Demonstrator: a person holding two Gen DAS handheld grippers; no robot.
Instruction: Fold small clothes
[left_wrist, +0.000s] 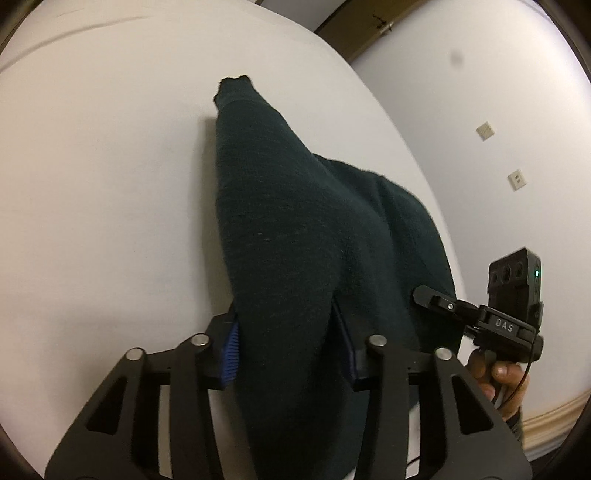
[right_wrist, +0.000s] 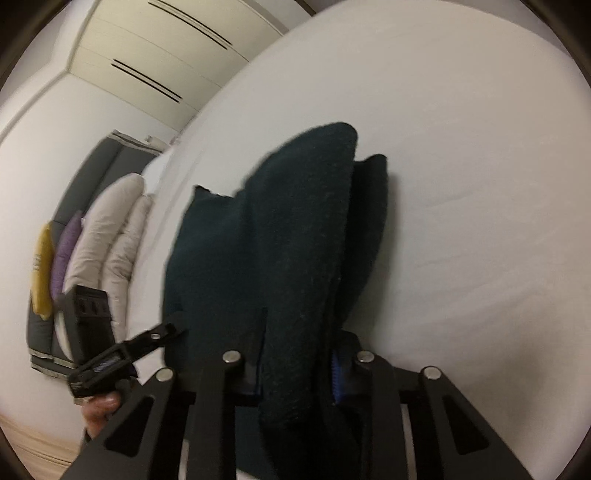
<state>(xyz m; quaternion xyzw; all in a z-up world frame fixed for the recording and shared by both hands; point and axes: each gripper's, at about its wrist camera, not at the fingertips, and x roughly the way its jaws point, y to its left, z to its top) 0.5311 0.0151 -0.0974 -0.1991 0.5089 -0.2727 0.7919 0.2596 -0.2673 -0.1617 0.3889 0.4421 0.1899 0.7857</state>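
A dark green knitted garment lies on a white bed, its near edge lifted. My left gripper is shut on a thick fold of it between the blue pads. My right gripper is shut on another bunched part of the same garment. In the left wrist view the right gripper shows at the garment's right edge, held by a hand. In the right wrist view the left gripper shows at the garment's left edge.
The white bed sheet spreads around the garment. Pillows in white, purple and yellow lean on a grey headboard at the left. A white wall with sockets stands beyond the bed's right edge. Wood floor shows below.
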